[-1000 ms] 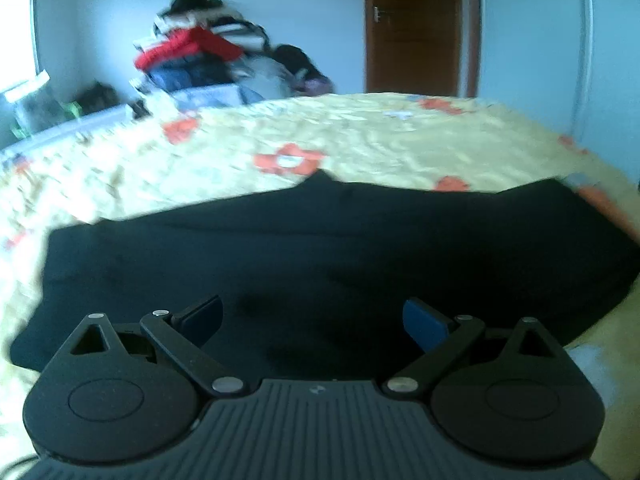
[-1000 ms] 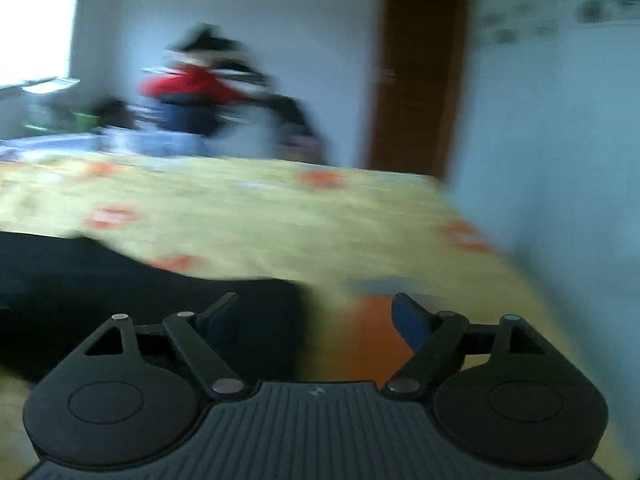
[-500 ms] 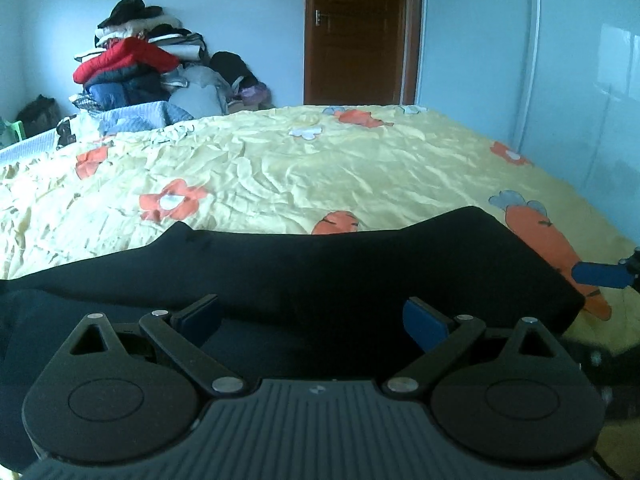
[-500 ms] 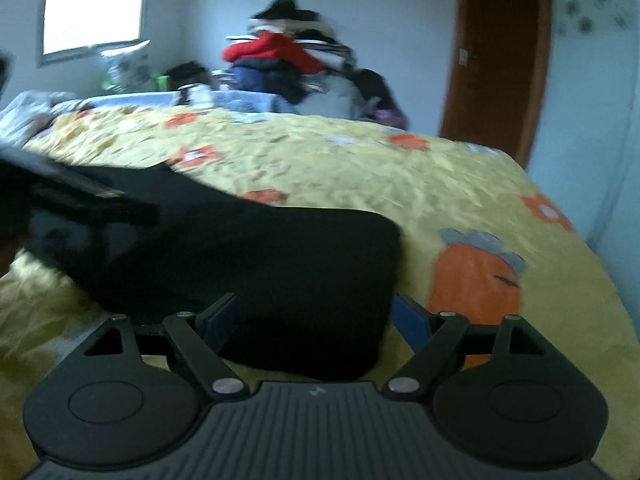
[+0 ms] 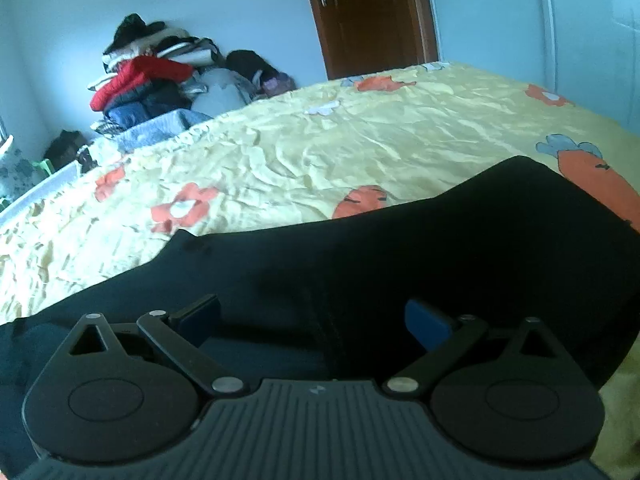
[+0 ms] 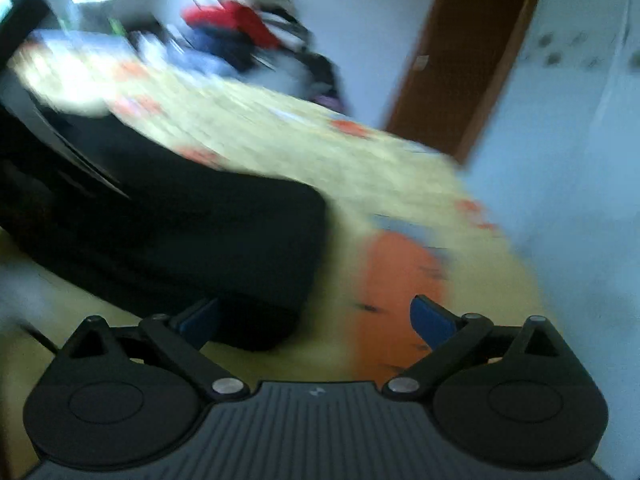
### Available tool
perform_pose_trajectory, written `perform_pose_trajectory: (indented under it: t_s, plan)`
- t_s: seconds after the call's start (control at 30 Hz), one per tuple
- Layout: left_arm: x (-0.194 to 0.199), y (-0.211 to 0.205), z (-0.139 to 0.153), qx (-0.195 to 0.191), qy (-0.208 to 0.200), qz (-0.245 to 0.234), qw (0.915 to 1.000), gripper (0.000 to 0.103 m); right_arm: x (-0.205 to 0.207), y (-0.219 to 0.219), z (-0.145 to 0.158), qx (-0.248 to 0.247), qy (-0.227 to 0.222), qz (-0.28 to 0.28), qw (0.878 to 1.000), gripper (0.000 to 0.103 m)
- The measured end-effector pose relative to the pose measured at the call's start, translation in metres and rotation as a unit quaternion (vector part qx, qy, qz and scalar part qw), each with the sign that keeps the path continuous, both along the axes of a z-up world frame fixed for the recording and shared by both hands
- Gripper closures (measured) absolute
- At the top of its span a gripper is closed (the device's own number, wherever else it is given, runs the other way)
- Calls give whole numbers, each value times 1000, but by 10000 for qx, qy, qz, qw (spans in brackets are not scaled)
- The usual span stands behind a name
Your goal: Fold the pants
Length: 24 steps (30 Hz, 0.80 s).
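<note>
Black pants lie flat across the near part of a yellow bedspread, running from the left edge to a rounded end at the right. My left gripper hovers low over the middle of the pants, its blue pads wide apart with only flat cloth beneath them. In the blurred right wrist view the pants end in a folded corner at lower centre. My right gripper is over that corner, jaws opening wide; the corner lies by the left pad, and nothing is pinched.
A heap of clothes is piled beyond the bed's far left corner. A brown door and a pale wardrobe stand beyond the bed on the right. The bedspread carries orange carrot and flower prints.
Both views have rolled and shifted along the pants toward their right end. The right gripper's pads stand a little wider apart, and it has dropped closer to the pants' corner.
</note>
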State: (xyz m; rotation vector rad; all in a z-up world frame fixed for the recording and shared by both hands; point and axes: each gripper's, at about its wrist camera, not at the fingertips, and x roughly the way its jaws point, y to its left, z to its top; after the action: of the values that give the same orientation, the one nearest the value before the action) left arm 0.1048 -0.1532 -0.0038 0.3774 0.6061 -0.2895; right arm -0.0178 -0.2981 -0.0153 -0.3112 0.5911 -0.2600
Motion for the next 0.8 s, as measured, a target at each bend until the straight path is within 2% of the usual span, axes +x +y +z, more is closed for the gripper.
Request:
perform_pose_trajectory:
  t_s: [0.13, 0.23, 0.3, 0.4, 0.5, 0.6, 0.7, 0.8]
  plan:
    - [-5, 4, 1, -251, 94, -27, 9996, 2, -16, -10, 11, 442, -246, 335, 9982, 2]
    - [-10, 5, -1, -358, 145, 6, 9993, 2, -13, 14, 7, 118, -58, 954, 9954, 2]
    - [-11, 5, -2, -355, 169, 11, 9992, 1, -8, 30, 3, -88, -17, 1153, 9933, 2]
    - [-9, 7, -5, -374, 242, 16, 9990, 0, 2, 39, -1, -159, 62, 1049, 9943, 2]
    - [-8, 13, -7, -521, 337, 25, 9981, 0, 4, 28, 0, -110, -1, 559, 9984, 1]
    - [-8, 18, -7, -612, 399, 73, 9973, 0, 0, 5, -2, 62, 116, 143, 9998, 0]
    - [-11, 19, -6, -601, 345, 116, 9975, 0, -8, -8, 4, 453, 237, 190, 9985, 0]
    - [-14, 18, -5, -495, 196, 157, 9985, 0, -18, -10, 15, 316, 163, 342, 9988, 0]
